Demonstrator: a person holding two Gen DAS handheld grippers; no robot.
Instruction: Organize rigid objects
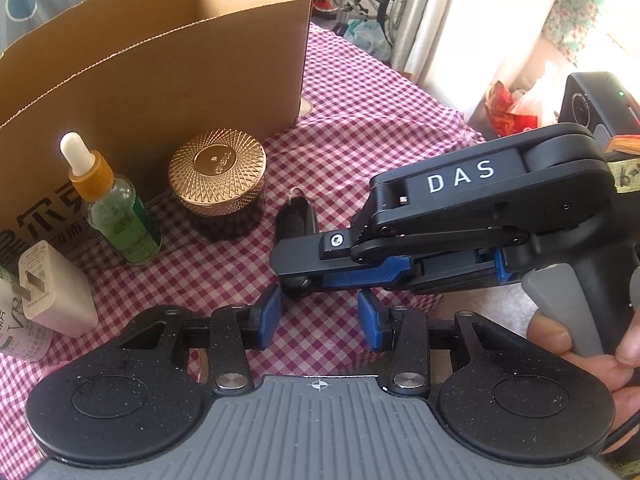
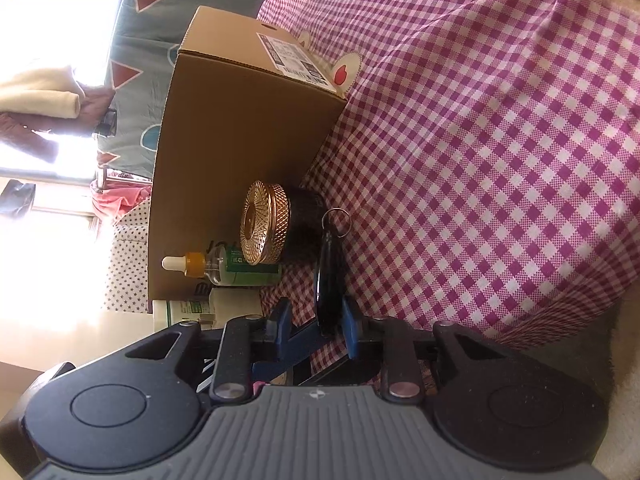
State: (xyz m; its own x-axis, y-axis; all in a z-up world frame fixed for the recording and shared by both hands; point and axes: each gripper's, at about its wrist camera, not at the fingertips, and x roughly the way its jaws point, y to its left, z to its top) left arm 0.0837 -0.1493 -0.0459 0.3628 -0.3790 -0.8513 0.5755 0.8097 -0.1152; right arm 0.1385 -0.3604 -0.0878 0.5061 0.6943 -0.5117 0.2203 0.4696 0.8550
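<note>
Black key fob [image 2: 330, 276]: slim, with a metal ring [image 2: 339, 222] at its far end; lies between the blue pads of the right gripper [image 2: 316, 320], one pad touching its side, the other pad's contact not clear. Seen from the left wrist, the fob [image 1: 294, 214] sticks out past the right gripper [image 1: 294, 282] tips, close to the jar.

Left gripper [image 1: 318, 314]: pads spread with a gap, only cloth between them, nothing pinched; hovers just beside the right gripper's tips.

Jar with gold patterned lid [image 1: 218, 178]: upright, just in front of the cardboard box [image 1: 168, 60].

Dropper bottle [image 1: 116, 208]: green label, amber collar, white bulb; upright, left of the jar.

White plug adapter [image 1: 54, 292]: at the left edge, leaning on a white labelled container [image 1: 18, 328].

Surface: desk under a magenta-and-white checked cloth [image 1: 360, 120]. Patterned curtain and bright window behind; wheeled frames in the far room.

Hand [image 1: 592, 344]: fingers wrapped on the right gripper's grey trigger.
</note>
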